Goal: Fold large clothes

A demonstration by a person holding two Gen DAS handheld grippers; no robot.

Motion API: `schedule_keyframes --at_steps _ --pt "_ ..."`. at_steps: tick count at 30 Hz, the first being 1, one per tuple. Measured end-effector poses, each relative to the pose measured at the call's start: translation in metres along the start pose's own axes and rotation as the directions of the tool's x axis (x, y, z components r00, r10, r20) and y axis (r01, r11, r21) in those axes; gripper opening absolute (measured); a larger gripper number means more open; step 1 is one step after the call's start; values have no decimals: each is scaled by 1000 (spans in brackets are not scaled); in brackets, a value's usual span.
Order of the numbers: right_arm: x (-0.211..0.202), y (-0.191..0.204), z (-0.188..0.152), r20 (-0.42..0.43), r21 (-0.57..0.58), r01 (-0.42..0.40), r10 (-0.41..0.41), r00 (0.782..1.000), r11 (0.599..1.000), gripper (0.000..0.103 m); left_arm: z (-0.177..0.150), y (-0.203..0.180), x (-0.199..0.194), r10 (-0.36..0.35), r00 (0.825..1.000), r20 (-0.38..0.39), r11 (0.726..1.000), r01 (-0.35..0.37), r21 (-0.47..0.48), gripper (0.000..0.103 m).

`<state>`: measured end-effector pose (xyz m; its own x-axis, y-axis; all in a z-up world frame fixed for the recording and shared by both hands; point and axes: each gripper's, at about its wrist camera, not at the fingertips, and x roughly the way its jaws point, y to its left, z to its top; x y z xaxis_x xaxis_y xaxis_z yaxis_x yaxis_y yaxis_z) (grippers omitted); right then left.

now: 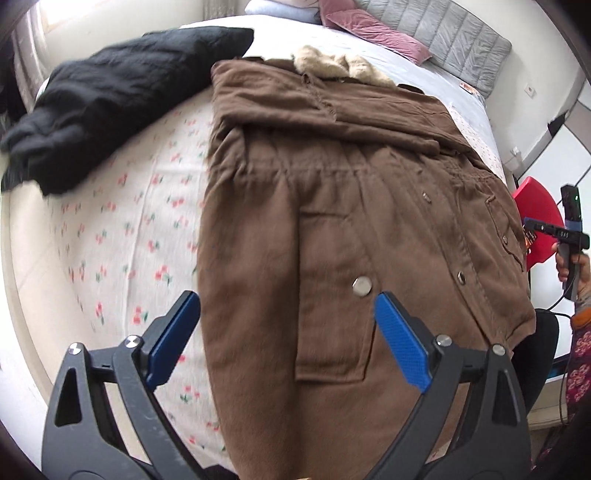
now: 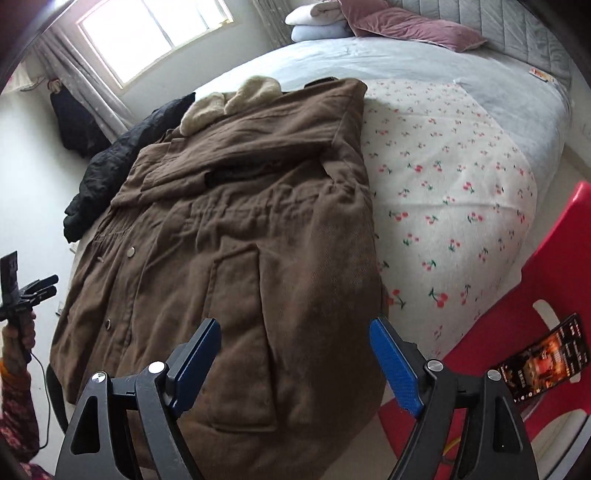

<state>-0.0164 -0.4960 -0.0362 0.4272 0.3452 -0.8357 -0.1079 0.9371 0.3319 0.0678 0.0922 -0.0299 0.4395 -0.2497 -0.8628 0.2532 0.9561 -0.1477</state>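
A large brown coat [image 1: 332, 221] with a beige fur collar [image 1: 336, 64] lies flat on the bed, its sleeves folded in across the chest. It also shows in the right wrist view [image 2: 236, 236] with its collar [image 2: 229, 101] at the far end. My left gripper [image 1: 288, 325] is open and empty, above the coat's hem by a pocket and a metal snap [image 1: 362, 286]. My right gripper [image 2: 295, 350] is open and empty, above the hem at the coat's other side. The right gripper also shows in the left wrist view [image 1: 554, 232], held beside the bed.
A black garment [image 1: 110, 107] lies crumpled on the bed left of the coat. The bed [image 1: 122, 229] has a cherry-print sheet, with pink and grey pillows [image 2: 406, 26] at its head. A red plastic chair [image 2: 524, 325] with a phone [image 2: 543, 362] on it stands at the right.
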Motion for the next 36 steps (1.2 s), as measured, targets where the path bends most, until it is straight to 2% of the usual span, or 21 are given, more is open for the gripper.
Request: schedule_keyframes --at_steps 5,8,10,13,15,18,20,23,25,26,28,29,31,33,36 --pt "17 -22 -14 -54 78 -41 45 997 996 84 -25 23 15 -60 997 -54 994 55 -97 95" --pt "33 -25 -25 -97 109 -107 117 988 988 85 -39 34 28 -169 980 -100 972 149 -184 95" --pt "40 -27 -32 -118 130 -124 139 983 984 86 -45 34 25 -204 977 -67 963 188 -192 95" --pt "41 -31 -42 -130 168 -199 221 966 966 84 -56 30 22 -273 960 -67 946 255 -202 95" --pt "41 -31 -49 -144 172 -240 265 953 956 83 -61 24 20 -283 956 -75 947 266 -180 95" --pt "42 -27 -56 -169 171 -263 291 942 950 74 -67 15 17 -291 952 -92 949 275 -155 95" --pt "38 -23 -58 -176 169 -259 288 941 951 67 -70 10 15 -305 946 -105 945 287 -157 95" --pt "29 -12 -61 -203 139 -245 270 941 960 49 -76 2 11 -310 942 -126 944 289 -158 91" --pt "22 -2 -65 -224 96 -224 240 945 970 35 -80 -2 9 -302 944 -131 947 282 -152 86" --pt "19 3 -67 -225 78 -211 224 948 974 32 -82 -3 8 -306 943 -133 946 285 -157 84" --pt "13 8 -69 -220 60 -187 196 956 980 17 -86 -5 7 -313 940 -137 942 289 -171 75" --pt "11 10 -70 -210 60 -182 191 959 981 15 -87 -6 6 -311 940 -138 943 287 -170 71" --pt "5 15 -70 -192 51 -169 175 966 984 12 -90 -7 5 -311 939 -146 941 284 -183 41" --pt "-4 19 -70 -168 40 -152 157 973 987 10 -92 -4 5 -331 933 -138 926 294 -237 33" --pt "-23 28 -65 -112 31 -157 160 981 987 8 -90 -5 -2 -321 942 -101 922 286 -262 25"
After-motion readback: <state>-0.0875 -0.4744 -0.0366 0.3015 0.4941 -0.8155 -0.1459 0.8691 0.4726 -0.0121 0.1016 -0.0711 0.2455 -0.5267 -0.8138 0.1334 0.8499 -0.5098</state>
